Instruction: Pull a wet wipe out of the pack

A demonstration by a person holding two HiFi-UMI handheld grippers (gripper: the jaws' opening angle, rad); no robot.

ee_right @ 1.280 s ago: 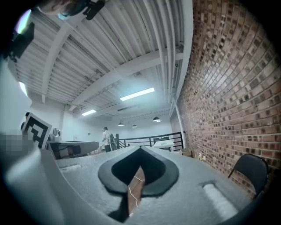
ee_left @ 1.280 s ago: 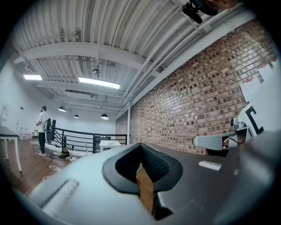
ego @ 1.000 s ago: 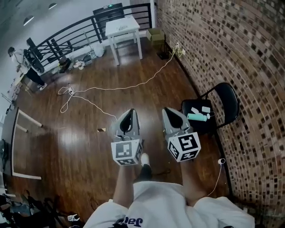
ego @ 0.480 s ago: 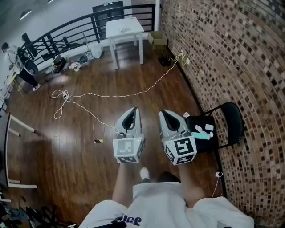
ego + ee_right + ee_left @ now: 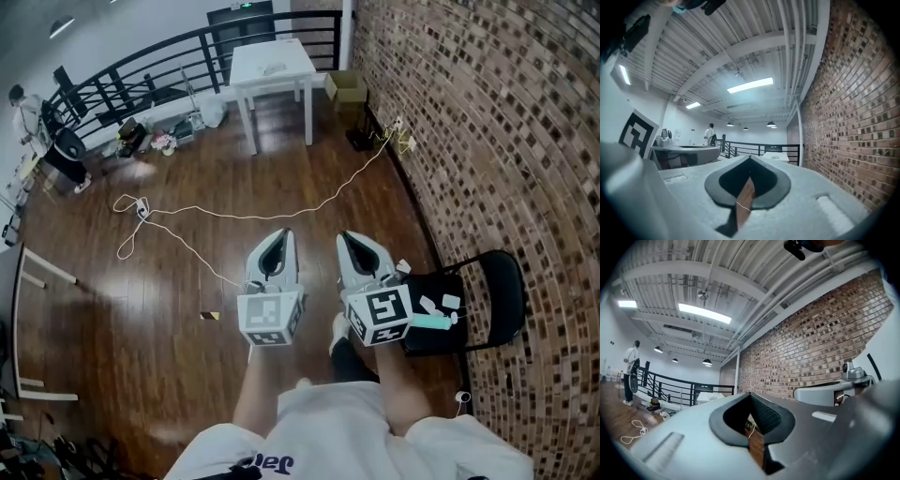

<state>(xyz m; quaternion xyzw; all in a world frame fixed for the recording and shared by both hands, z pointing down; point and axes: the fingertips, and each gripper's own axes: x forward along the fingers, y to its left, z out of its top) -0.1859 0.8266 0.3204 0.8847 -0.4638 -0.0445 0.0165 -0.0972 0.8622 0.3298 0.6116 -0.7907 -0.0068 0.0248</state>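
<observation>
i can't tell the pack for certain. a few small white things [image 5: 451, 301] and a teal tube [image 5: 433, 322] lie on the seat of the black chair [image 5: 504, 295] against the brick wall [image 5: 487, 141], too small to tell what they are. the chair is just to the right of the right gripper [image 5: 349, 236], whose marker cube [image 5: 382, 312] overlaps the seat's near edge in the head view.

in the right gripper view the right gripper's [image 5: 750, 158] fingers meet at the tips, closed on nothing; only floor shows through the gap behind them. the left gripper [image 5: 278, 234] is held beside it, close but apart. its fingers [image 5: 765, 412] are also closed at the tips and empty.

both grippers point level over the dark wood floor [image 5: 187, 309]. below them are the holder's pale shorts [image 5: 328, 422] and one shoe [image 5: 339, 328]. a white cable [image 5: 281, 208] trails across the boards. a white worktop [image 5: 291, 58] stands at the far end by a black railing [image 5: 159, 75], and a person [image 5: 56, 141] is at the far left.
</observation>
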